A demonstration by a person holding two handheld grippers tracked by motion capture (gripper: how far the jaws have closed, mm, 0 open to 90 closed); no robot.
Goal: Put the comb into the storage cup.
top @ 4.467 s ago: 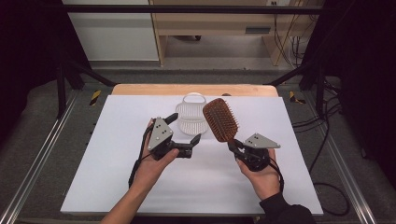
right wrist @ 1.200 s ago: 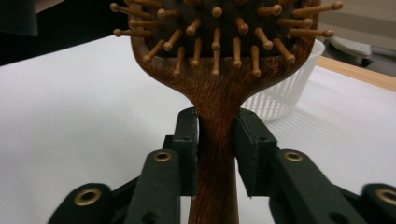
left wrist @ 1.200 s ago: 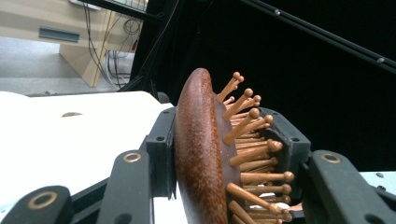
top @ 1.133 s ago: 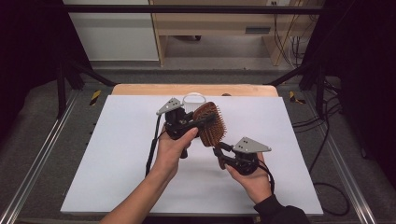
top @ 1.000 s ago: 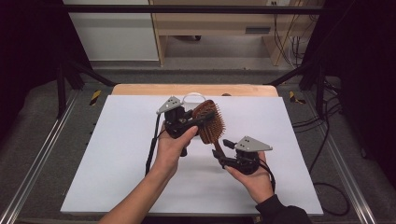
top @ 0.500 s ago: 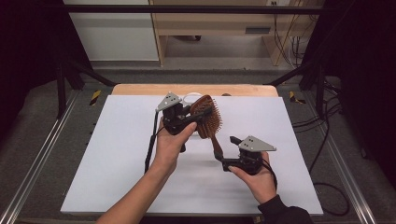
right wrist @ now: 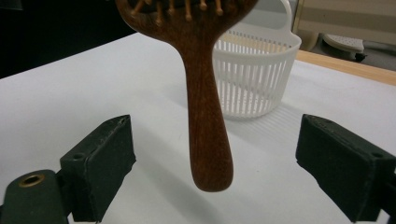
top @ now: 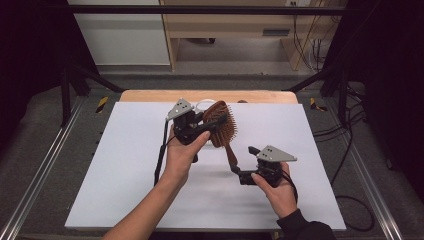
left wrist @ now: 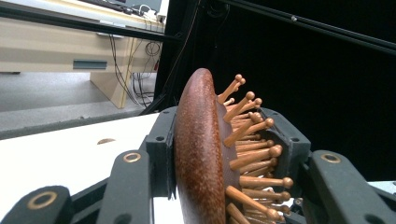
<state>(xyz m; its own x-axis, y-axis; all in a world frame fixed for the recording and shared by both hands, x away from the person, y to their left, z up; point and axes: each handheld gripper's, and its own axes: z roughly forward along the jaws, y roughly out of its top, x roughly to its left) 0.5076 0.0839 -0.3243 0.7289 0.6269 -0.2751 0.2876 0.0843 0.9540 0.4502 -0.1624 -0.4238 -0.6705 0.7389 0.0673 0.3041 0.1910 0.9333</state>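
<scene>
A wooden hairbrush (top: 223, 126) with peg bristles hangs above the white table, its head up and its handle (top: 231, 155) pointing down toward me. My left gripper (top: 212, 126) is shut on the brush head (left wrist: 201, 154), one jaw on the smooth back and the other against the bristles. My right gripper (top: 243, 161) is open, low over the table at the handle's end. In the right gripper view the handle (right wrist: 205, 121) hangs between the spread jaws of my right gripper (right wrist: 223, 165) without touching either.
A white slatted basket (right wrist: 252, 70) with a hoop handle stands just behind the brush, its rim (top: 204, 104) peeking out near the table's far edge. A wooden strip (top: 150, 95) borders the far side of the white table (top: 125, 165).
At first my right gripper held the brush by its handle. My left gripper has since closed on the head, and my right gripper has opened off the handle and eased back.
</scene>
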